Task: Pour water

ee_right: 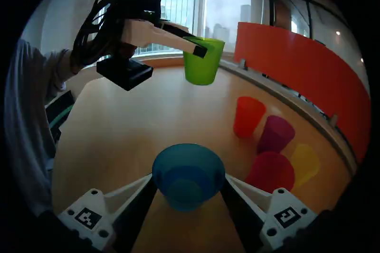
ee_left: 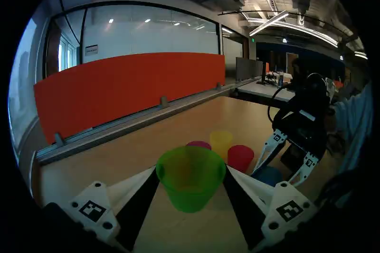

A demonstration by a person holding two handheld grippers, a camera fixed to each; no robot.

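1. Left gripper point(ee_left: 191, 171): I read its fingers as pinching the green cup point(ee_left: 191, 185) on both sides. The right gripper view shows this cup upright and raised above the counter point(ee_right: 118, 125).
2. Right gripper point(ee_right: 188, 177): its fingers pinch the blue cup point(ee_right: 188, 187), which is held low and upright.
3. I cannot tell whether either cup holds water.
4. Standing close together on the counter are the orange cup point(ee_right: 248, 116), magenta cup point(ee_right: 275, 133), red cup point(ee_right: 270, 171) and yellow cup point(ee_right: 305, 162).
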